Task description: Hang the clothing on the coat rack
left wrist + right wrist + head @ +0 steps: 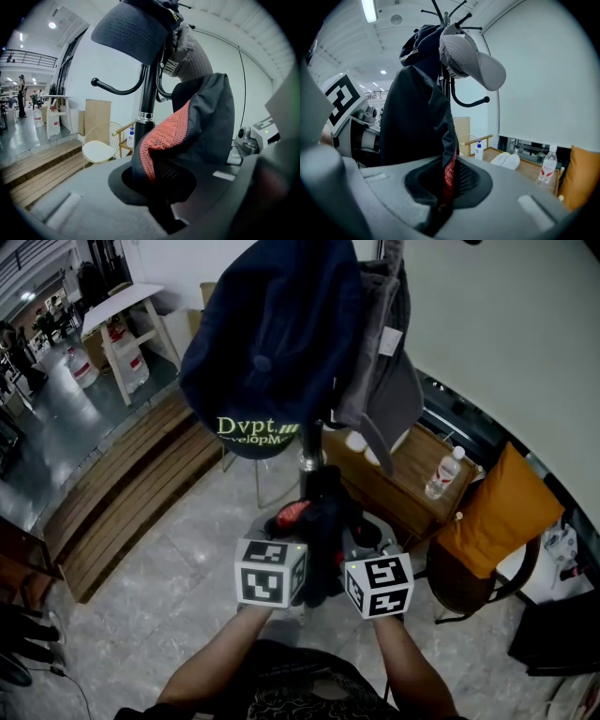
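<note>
Lower centre of the head view: the left gripper (294,532) and, to its right, the right gripper (360,542) are each clamped on a fold of the dark garment (323,512) with red mesh lining. The garment is bunched between them, just in front of the coat rack (310,454) pole. Upper frame: a navy cap (272,343) hangs on the rack's left, a grey cap (384,371) on its right.
</note>
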Available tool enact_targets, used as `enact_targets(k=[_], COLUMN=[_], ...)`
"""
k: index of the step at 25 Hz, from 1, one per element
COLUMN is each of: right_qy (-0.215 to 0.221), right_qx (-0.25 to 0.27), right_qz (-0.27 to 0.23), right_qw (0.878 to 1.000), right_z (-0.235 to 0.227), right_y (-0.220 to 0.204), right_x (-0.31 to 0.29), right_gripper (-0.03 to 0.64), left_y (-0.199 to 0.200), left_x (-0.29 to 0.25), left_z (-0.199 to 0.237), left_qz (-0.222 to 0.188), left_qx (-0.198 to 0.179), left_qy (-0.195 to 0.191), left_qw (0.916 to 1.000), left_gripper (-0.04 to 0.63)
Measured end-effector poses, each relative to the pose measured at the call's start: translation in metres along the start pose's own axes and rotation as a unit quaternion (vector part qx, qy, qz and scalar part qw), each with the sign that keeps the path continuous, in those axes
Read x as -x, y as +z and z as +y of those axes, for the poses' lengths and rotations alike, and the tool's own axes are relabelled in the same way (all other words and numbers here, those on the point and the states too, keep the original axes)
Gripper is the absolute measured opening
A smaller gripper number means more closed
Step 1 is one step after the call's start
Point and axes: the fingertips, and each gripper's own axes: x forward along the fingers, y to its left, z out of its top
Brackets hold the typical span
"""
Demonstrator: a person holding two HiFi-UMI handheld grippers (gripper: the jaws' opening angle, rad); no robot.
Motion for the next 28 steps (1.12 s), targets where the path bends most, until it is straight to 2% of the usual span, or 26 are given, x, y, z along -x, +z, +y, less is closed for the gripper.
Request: enact_targets(k=[28], right_qy=[-0.01], right_qx=[-0.01], right_qz=[0.01], right_qw=[1.0], right_z=[0.021], right_y=[-0.018], right_x=[0.018], right_gripper=[0.02], left_y=[-0.024], left_x=[0.015], left_z=[-0.015], left_qz=[0.009], left_qx=[-0.017], left_qy=[-0.024], left_qw=[0.9995], left_gripper=[0.023])
